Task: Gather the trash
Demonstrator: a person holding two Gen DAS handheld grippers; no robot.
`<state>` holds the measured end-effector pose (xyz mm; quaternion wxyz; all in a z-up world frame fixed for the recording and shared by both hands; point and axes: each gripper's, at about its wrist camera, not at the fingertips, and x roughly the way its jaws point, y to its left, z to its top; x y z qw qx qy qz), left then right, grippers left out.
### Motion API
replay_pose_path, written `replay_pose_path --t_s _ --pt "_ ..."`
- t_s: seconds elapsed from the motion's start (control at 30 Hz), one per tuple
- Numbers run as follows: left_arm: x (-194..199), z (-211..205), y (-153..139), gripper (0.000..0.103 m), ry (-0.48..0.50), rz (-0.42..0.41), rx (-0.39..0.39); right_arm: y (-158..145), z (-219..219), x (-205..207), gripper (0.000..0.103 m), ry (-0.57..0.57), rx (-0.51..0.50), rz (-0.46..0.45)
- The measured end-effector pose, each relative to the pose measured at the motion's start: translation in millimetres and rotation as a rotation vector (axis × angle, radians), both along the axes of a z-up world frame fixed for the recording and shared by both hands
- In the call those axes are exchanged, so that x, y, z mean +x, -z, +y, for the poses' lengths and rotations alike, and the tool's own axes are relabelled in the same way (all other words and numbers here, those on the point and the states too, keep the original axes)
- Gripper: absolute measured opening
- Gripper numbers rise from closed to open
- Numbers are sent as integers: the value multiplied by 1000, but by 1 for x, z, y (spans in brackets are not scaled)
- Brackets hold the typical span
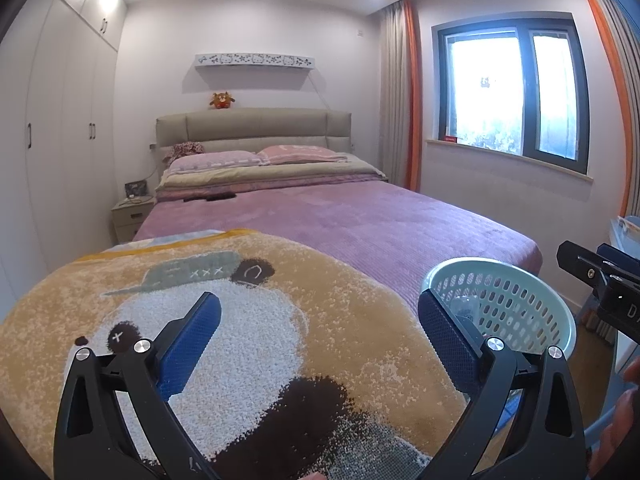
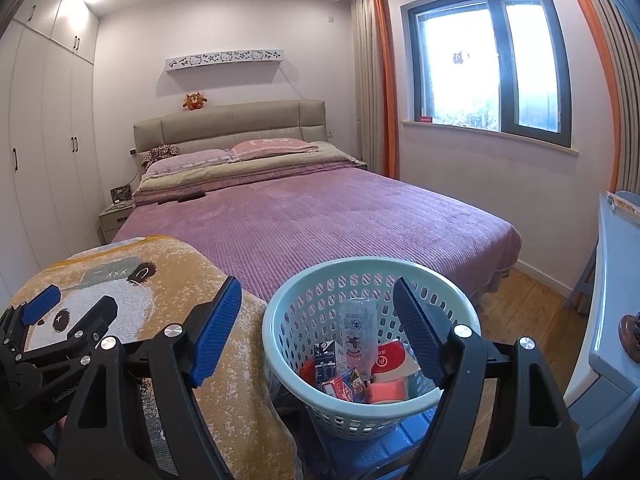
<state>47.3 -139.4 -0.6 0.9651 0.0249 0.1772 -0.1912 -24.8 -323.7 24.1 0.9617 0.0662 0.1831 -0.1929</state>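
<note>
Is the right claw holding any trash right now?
No. The right claw is open and holds nothing, hanging over the basket, where a plastic bottle and cartons already lie.

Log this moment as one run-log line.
left gripper: open, empty, over blanket | right gripper: open, empty, over basket | basket: holds trash

Panda blanket (image 1: 248,320) on purple bed (image 1: 360,220)
</note>
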Motion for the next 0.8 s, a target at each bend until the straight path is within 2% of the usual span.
replay_pose_path --t_s 0.8 --pt "0 4 -1 96 -13 6 -6 2 4 0 74 -6 3 10"
